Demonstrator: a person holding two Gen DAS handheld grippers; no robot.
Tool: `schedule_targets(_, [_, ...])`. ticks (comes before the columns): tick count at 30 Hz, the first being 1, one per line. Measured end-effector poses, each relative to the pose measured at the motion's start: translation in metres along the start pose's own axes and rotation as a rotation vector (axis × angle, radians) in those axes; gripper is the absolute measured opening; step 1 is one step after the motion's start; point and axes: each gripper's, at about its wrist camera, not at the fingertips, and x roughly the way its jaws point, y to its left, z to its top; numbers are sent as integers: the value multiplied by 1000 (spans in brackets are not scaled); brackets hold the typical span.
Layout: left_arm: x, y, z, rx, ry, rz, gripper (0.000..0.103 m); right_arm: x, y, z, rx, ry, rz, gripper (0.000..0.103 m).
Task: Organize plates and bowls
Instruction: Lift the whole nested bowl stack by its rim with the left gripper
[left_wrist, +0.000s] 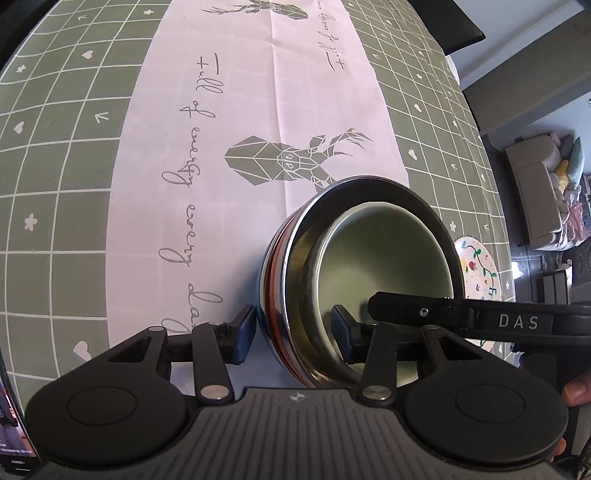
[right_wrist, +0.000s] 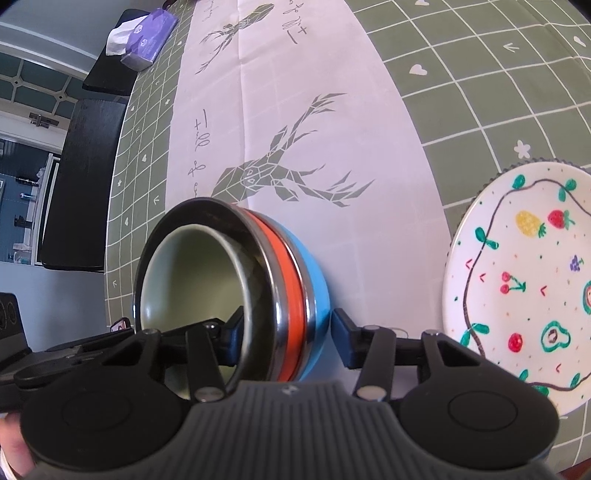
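A stack of nested bowls (left_wrist: 291, 288) sits on the tablecloth: a blue one at the bottom, an orange one, a steel one, and a pale green bowl (left_wrist: 384, 254) innermost. My left gripper (left_wrist: 293, 334) straddles the stack's near rim, one finger outside and one inside, jaws apart. My right gripper (right_wrist: 286, 338) straddles the opposite rim the same way; the stack (right_wrist: 295, 295) fills its gap. The pale green bowl (right_wrist: 192, 273) shows inside. A white plate (right_wrist: 524, 288) painted with fruit lies to the right; it also shows in the left wrist view (left_wrist: 480, 269).
The table (left_wrist: 66, 147) has a green grid cloth with a white runner (left_wrist: 243, 122) printed with deer. A purple tissue pack (right_wrist: 144, 37) lies on a dark bench at the far left. A dark chair (right_wrist: 85, 177) stands beside the table.
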Motion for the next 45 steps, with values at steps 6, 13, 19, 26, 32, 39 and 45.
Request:
schedule_targets(6, [1, 5, -10, -56, -45, -36, 54, -2, -2, -3, 11, -2, 14, 48])
schedule_targets(13, [-6, -11, -20, -46, -147, 48, 48, -5, -2, -11, 26, -39, 2, 45])
schedule_targets(19, [-8, -18, -17, -24, -142, 74, 46, -8, -6, -14, 44, -47, -7, 40])
schedule_targets(26, [-8, -16, -14, -44, -131, 67, 45, -9, -5, -13, 51, -47, -12, 40])
schedule_targets(32, [-11, -19, -12, -48, -130, 57, 45, -14, -3, -13, 46, -59, -22, 40])
schedule_targets(39, [-16, -28, -11, -49, -129, 39, 45, -28, 0, -13, 35, -80, -43, 39])
schedule_targets(45, [-24, -44, -12, -35, -134, 25, 45, -47, -1, -13, 13, -107, -55, 38])
